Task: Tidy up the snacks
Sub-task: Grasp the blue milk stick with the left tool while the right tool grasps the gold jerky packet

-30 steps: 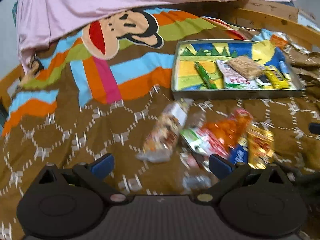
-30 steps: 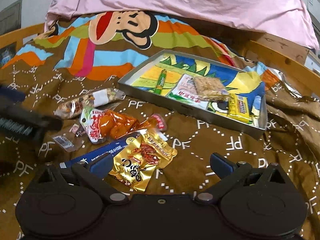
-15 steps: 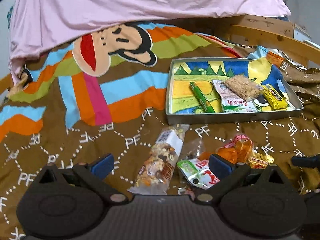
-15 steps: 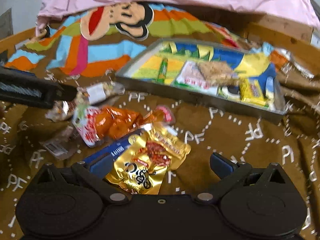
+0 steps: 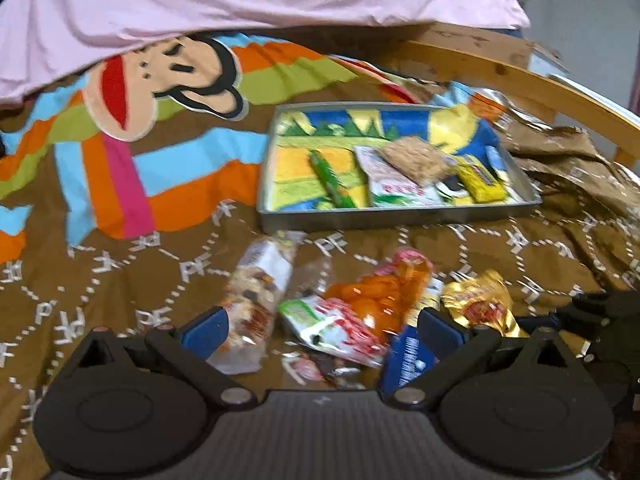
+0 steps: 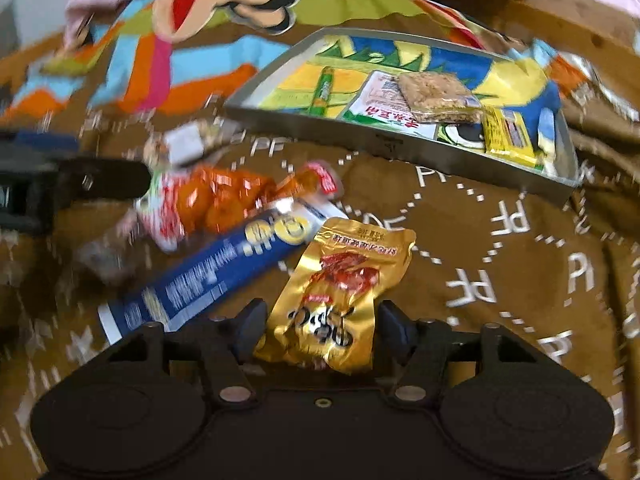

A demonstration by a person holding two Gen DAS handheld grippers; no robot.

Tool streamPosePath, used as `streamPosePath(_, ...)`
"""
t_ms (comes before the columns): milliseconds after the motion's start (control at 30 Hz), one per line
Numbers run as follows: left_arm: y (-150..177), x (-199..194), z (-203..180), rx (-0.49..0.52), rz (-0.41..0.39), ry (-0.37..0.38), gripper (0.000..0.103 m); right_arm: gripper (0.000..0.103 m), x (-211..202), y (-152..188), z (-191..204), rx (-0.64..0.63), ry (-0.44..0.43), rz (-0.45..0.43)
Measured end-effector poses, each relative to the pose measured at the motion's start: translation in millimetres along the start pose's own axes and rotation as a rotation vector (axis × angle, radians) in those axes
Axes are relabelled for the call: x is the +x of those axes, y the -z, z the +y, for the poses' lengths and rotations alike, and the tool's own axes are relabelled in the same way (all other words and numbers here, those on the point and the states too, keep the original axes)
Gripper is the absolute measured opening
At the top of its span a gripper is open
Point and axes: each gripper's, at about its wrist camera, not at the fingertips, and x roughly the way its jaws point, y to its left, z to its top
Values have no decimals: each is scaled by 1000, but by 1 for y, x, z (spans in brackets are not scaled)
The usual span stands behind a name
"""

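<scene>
right jaws are closing, gold foil packet (image 6: 338,292) sits between them; we see its near end filling the gap between the blue pads of the right gripper (image 6: 320,326) but can't confirm both pads press it yet. left jaws stand wide apart on the left gripper (image 5: 320,330), nothing pinched, pads hanging over the loose snack pile

we see the pile on a brown blanket (image 6: 500,240) with white pf lettering: a long blue tube pack (image 6: 216,264) lying diagonal just beside the gold packet and touching its left edge, an orange snack bag (image 6: 224,200) with red and white end behind the tube, a clear nut mix bag (image 5: 256,296) at the left of the pile near the left pad, some small wrappers (image 5: 308,364) under the orange bag, blurred

metal tray (image 6: 400,144) with cartoon-print floor sits beyond the pile, apart from it. in the tray: green stick pack (image 6: 324,92) lying alone left of centre, white sachet with red print (image 6: 380,104), square cracker pack (image 6: 434,94) on top of the sachet, yellow bar (image 6: 508,138) toward the right end

pink sheet (image 5: 240,4) bunched at the far end over a monkey-face print (image 5: 160,84) with colour stripes. wooden bed rail (image 5: 540,84) curves behind the tray. both views motion-blurred
</scene>
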Motion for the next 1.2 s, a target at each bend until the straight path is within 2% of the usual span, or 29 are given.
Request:
streamPosePath(100, 2, 3, -5, 9, 21, 60, 102, 63, -9, 5, -8, -79, 33, 28)
streamPosePath(233, 7, 7, -16, 55, 45, 129, 102, 85, -12, 7, -23, -135, 21, 97)
streamPosePath(367, 15, 14, -28, 125, 82, 187, 96, 87, -13, 3, -34, -169, -14, 138)
streamPosePath(533, 24, 24, -41, 196, 123, 189, 88, 91, -25, 1, -41, -313, -15, 166)
streamPosePath(600, 26, 25, -45, 210, 121, 186, 87, 91, -28, 0, -48, -287, 0, 153)
streamPosePath(700, 26, 25, -50, 217, 116, 215, 78, 91, -29, -3, -50, -253, -27, 141)
streamPosePath(733, 27, 24, -51, 224, 111, 229, 73, 91, -29, -4, -47, -271, -41, 141)
streamPosePath(867, 28, 23, -56, 273, 92, 226, 72, 91, -30, -2, -34, -357, -43, 143)
streamPosePath(1067, 29, 41, -49, 202, 167, 204, 71, 91, -27, 3, -30, -393, -42, 156)
streamPosePath(1133, 28, 48, -43, 138, 193, 185, 64, 91, -28, 5, -28, -412, -39, 155)
streamPosePath(1200, 26, 54, -36, 69, 209, 184, 61, 91, -29, 5, -28, -407, -43, 143)
